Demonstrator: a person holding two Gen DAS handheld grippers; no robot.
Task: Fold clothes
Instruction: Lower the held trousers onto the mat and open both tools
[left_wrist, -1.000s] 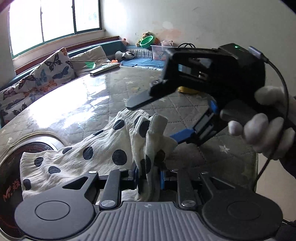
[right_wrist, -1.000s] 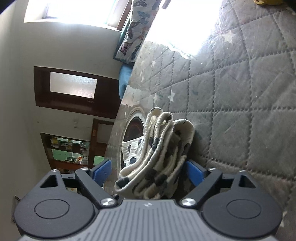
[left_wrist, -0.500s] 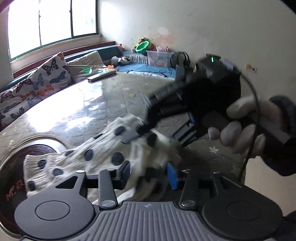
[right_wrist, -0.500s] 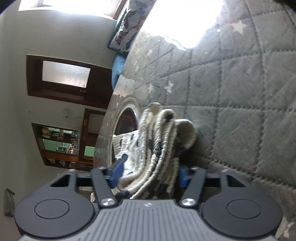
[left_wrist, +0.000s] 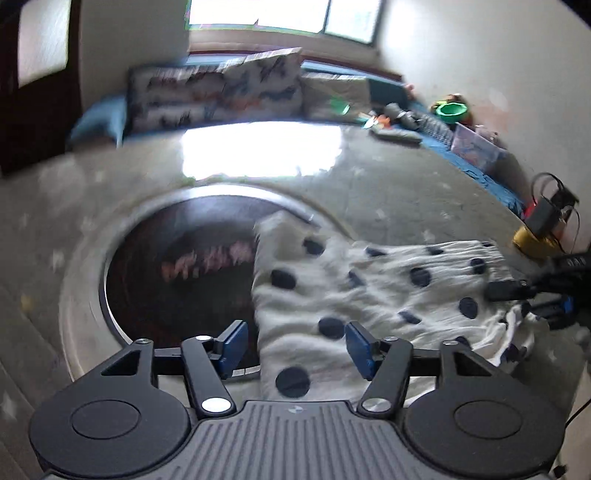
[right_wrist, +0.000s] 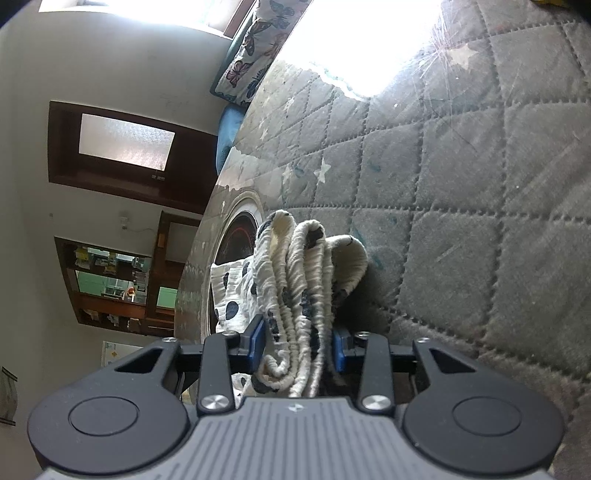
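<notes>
Handing over: the bunched end of the garment (right_wrist: 295, 291) now sits pinched in the right gripper (right_wrist: 298, 345); its jaws have just been closing, pads pressed on the gathered folds.
Left gripper (left_wrist: 295, 349): spread, jaws just been opening, nothing pressed between the blue pads; a second ago it clamped that same bunch.
Left view: it has swung off the bunch and now looks down over the garment's other end.
Garment place: white with dark dots, spread on the quilted table (left_wrist: 388, 206); one end overlaps the round dark inset (left_wrist: 177, 266), the gathered end lies well away from the inset, at the right gripper (left_wrist: 532, 291).
Meaning: judged, the grip is transferred and the left is free to take the inset-side end for the next fold.
Risk: a thick bunch may slip from a shallow pinch.
</notes>
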